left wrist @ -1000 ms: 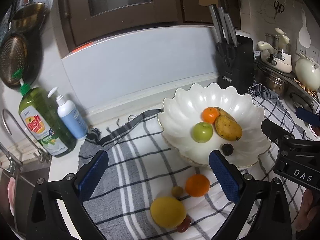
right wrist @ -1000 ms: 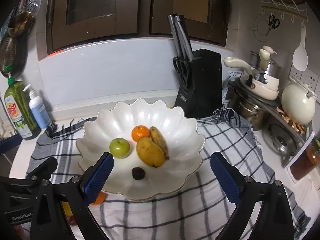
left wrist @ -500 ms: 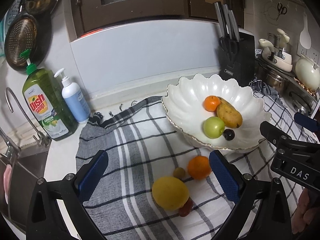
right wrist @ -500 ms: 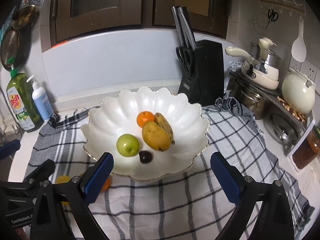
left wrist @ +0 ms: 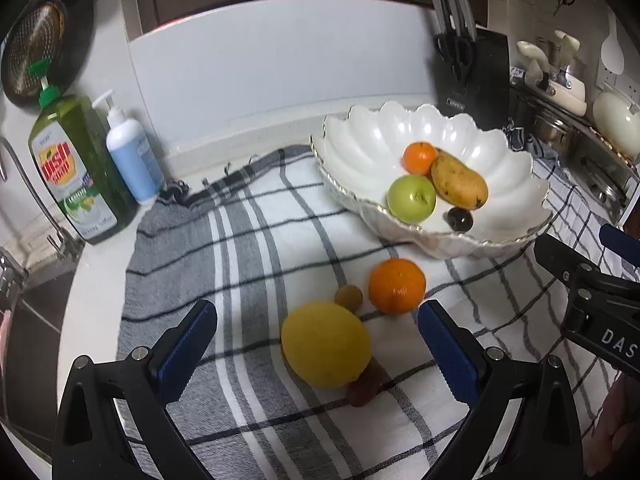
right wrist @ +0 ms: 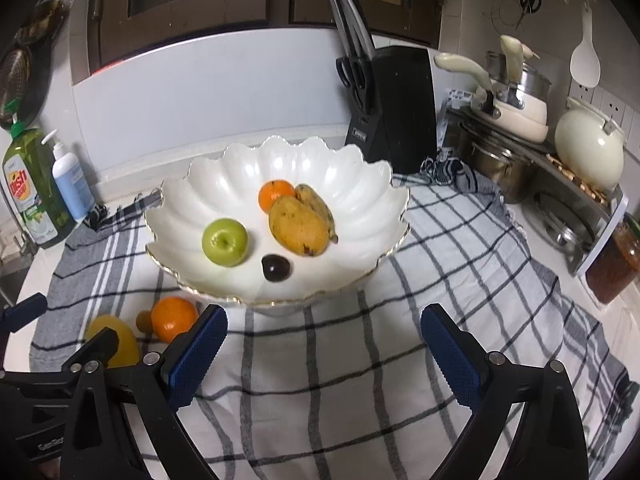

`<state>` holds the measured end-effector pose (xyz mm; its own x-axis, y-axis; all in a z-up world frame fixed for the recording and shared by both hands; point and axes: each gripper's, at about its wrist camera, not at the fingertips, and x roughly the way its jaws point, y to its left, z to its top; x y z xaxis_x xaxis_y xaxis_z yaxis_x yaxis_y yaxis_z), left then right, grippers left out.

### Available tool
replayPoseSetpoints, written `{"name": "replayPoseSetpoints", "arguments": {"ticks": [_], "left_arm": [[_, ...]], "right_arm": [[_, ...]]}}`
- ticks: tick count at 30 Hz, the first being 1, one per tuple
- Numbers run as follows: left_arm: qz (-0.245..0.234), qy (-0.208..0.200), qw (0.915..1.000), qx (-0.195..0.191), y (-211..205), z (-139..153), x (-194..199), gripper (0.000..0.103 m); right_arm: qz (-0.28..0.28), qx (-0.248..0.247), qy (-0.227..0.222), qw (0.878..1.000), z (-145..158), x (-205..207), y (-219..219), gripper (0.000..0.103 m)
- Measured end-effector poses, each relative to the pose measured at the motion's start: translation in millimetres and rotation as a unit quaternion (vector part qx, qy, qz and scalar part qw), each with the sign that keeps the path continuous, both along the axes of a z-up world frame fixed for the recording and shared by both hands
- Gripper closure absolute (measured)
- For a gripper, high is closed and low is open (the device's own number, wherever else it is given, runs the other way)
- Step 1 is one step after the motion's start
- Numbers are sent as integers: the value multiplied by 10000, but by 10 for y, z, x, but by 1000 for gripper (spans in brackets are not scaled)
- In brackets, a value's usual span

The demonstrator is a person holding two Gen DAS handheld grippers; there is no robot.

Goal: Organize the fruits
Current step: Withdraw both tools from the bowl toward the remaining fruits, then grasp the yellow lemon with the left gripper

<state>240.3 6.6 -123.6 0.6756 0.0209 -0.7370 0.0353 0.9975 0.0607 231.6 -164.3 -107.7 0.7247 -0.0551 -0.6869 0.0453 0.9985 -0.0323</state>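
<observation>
A white scalloped bowl (left wrist: 360, 148) (right wrist: 332, 168) holds a green apple (left wrist: 411, 199) (right wrist: 225, 242), a small orange (left wrist: 419, 157) (right wrist: 275, 195), a mango (left wrist: 459, 185) (right wrist: 299, 225), a banana (right wrist: 318, 204) and a dark plum (left wrist: 460, 219) (right wrist: 276, 268). On the checked cloth (left wrist: 248, 248) lie a yellow lemon (left wrist: 326, 344) (right wrist: 120, 346), an orange (left wrist: 396, 286) (right wrist: 173, 318), a small brownish fruit (left wrist: 349, 295) and a reddish one (left wrist: 363, 390). My left gripper (left wrist: 316, 354) is open just behind the lemon. My right gripper (right wrist: 322, 354) is open in front of the bowl.
A green dish soap bottle (left wrist: 80, 168) and a white pump bottle (left wrist: 130, 152) stand at the left by the tap. A black knife block (right wrist: 394, 108) is behind the bowl. Pots and a cream kettle (right wrist: 588, 148) crowd the right.
Both grippers have pulled back and lowered. The lemon and loose fruits sit closer to my left gripper, and the bowl looks farther from my right gripper. No fruit moved.
</observation>
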Motion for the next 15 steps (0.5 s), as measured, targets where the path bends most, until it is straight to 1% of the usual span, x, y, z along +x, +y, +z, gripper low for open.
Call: {"name": "replayPoseSetpoints", "arguments": {"ticks": [2, 4, 5, 8, 11, 13, 15], "left_arm": [[32, 42, 10000, -21, 2, -59, 15, 2], [45, 101, 9999, -13, -7, -123, 37, 8], [42, 117, 9999, -14, -13, -141, 41, 9], [65, 175, 9998, 27, -31, -221, 68, 11], [82, 229, 9997, 55, -32, -287, 102, 14], [95, 273, 9996, 72, -33, -333, 117, 21], [86, 319, 9994, 49, -31, -371, 126, 25]], "right_arm": [[-5, 28, 61, 10000, -57, 1, 0, 5], [-11, 61, 116, 9999, -106, 5, -1, 5], [-13, 72, 133, 9999, -128, 6, -1, 5], [-14, 75, 170, 9998, -176, 10, 4, 5], [-5, 48, 208, 9998, -217, 14, 14, 5], [4, 27, 228, 9997, -235, 18, 24, 5], [24, 9, 248, 9997, -254, 24, 41, 5]]}}
